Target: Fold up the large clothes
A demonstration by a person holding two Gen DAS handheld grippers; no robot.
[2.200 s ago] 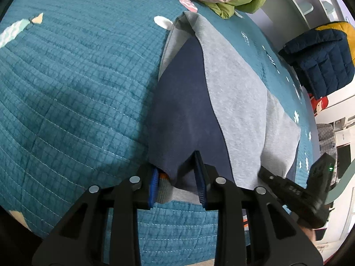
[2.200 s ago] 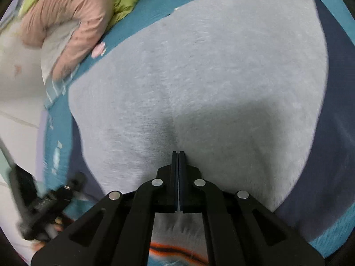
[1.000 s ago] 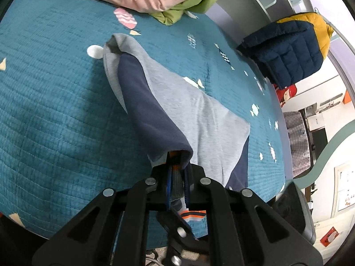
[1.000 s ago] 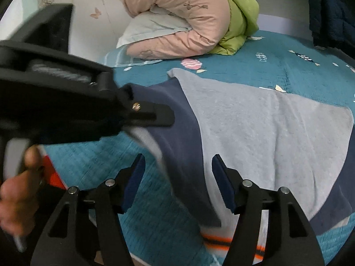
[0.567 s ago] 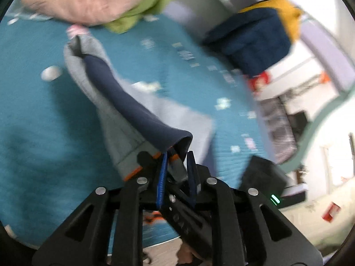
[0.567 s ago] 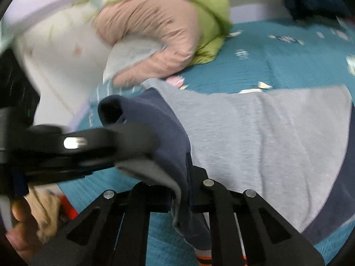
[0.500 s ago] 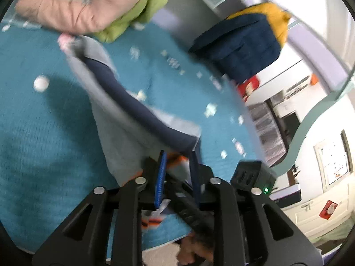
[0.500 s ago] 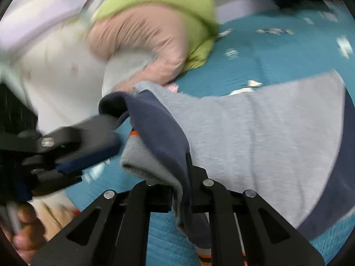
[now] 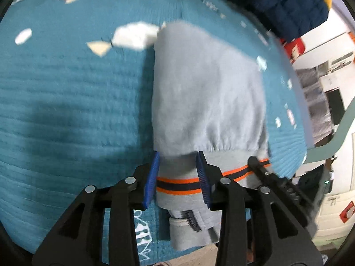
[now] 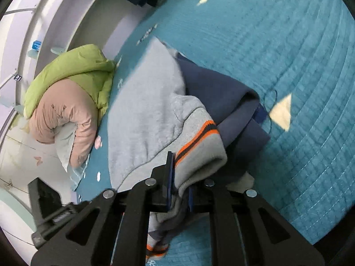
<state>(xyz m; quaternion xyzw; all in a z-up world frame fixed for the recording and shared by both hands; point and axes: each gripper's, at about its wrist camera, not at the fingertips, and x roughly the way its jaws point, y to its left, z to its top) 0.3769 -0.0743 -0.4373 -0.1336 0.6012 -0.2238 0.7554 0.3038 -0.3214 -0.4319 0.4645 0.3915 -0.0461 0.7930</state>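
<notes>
A teal quilt (image 9: 66, 93) printed with small pale shapes covers the bed and fills most of both views. On it, near the front edge, lies the sweater (image 9: 206, 93), grey with navy panels, folded over on itself so that in the left wrist view a broad grey face runs away from the camera and ends near a white patch of the quilt's print. In the right wrist view the sweater (image 10: 146, 115) shows its layers: grey on top, a navy fold (image 10: 224, 97) bulging out beside it toward the open quilt, and the ribbed hem (image 10: 199, 141) with orange and dark stripes curling over at the near end. A rolled pink and green duvet (image 10: 68, 102) lies at the head of the bed, well apart from the sweater, and a navy puffer jacket (image 9: 281, 6) hangs past the far edge. The left gripper (image 9: 178, 177) stands spread, its blue-padded fingers (image 9: 152, 175) set either side of the striped hem without pinching it. The right gripper (image 10: 179, 184) is clenched on a bunched grey and navy edge of the sweater just under the hem, with cloth spilling out below the fingers. The right gripper's black body (image 9: 279, 186) also shows at the sweater's other near corner in the left wrist view.
</notes>
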